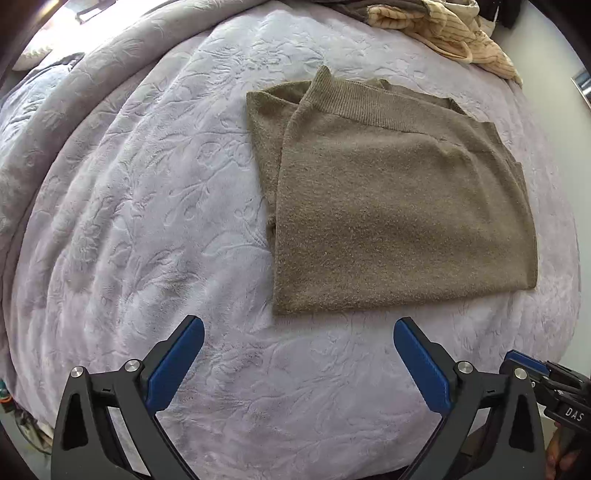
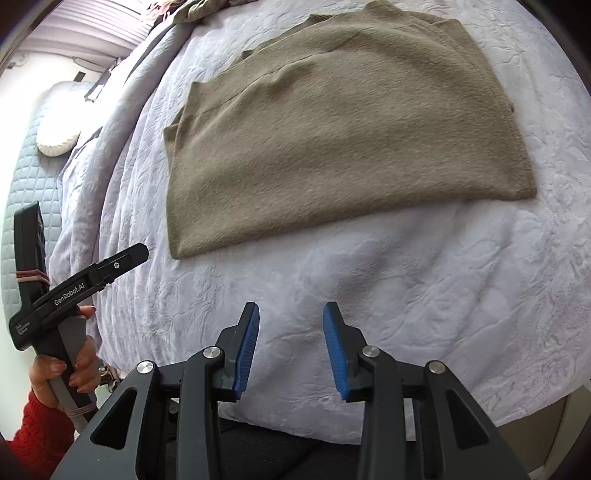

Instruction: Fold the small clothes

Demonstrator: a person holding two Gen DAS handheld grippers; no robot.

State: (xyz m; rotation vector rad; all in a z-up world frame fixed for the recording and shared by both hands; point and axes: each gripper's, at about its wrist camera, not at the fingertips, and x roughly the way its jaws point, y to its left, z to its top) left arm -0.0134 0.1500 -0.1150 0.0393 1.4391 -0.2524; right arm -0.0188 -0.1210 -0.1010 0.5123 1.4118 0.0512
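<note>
Fuzzy olive knit sweater, folded rectangular, lies on embossed lilac bedspread. Left tongs wide, empty; right tongs partly open, empty.

"GenRobot.AI" is showing in white along the black body of the left gripper in the right wrist view. In the left wrist view, "DAS" is reading on the black body of the right gripper at the frame's edge.

The striped cream garment ran past the frame's top edge; the brown sweater's underlayers were hidden.
</note>
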